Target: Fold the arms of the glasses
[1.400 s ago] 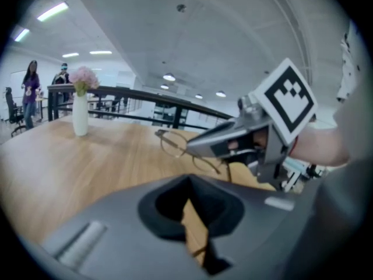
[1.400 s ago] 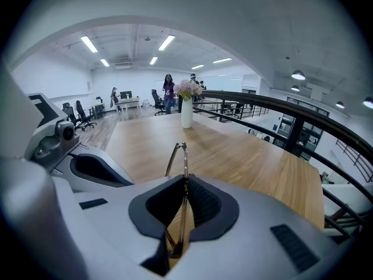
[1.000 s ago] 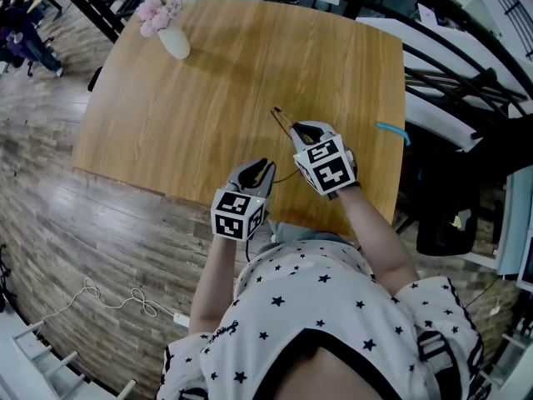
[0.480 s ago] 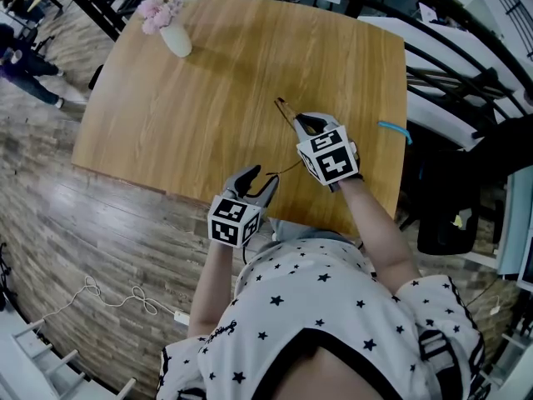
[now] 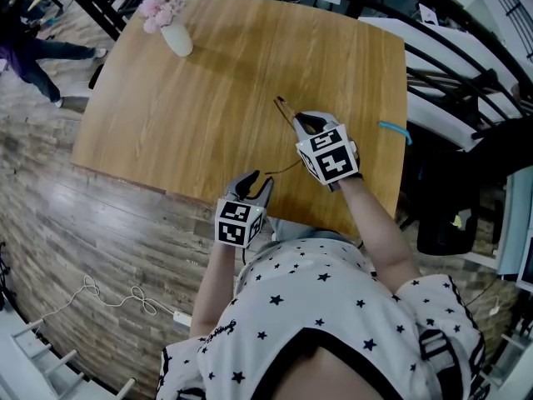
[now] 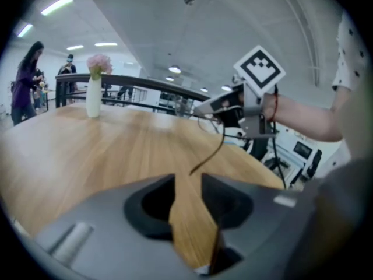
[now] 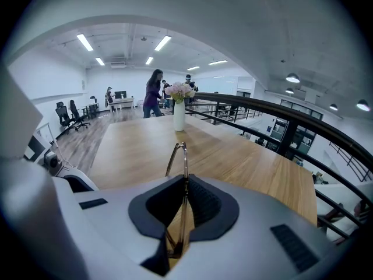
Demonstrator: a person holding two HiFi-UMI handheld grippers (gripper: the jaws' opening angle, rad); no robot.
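Glasses (image 5: 285, 112) sat pinched by the rim in your right gripper (image 5: 306, 123), jaws nearly together on the thin frame, over the near right part of the table (image 5: 191, 90). One open arm (image 6: 217, 147) trailed from that gripper toward your left gripper (image 6: 187, 177), its tip just ahead of the jaw gap, not inside it. Your left jaws stood wide with only tabletop between them, having just opened fully and eased in slightly. The arm's long axis ran roughly along the line between your grippers, so the left was the nearer one to swing it against the frame.
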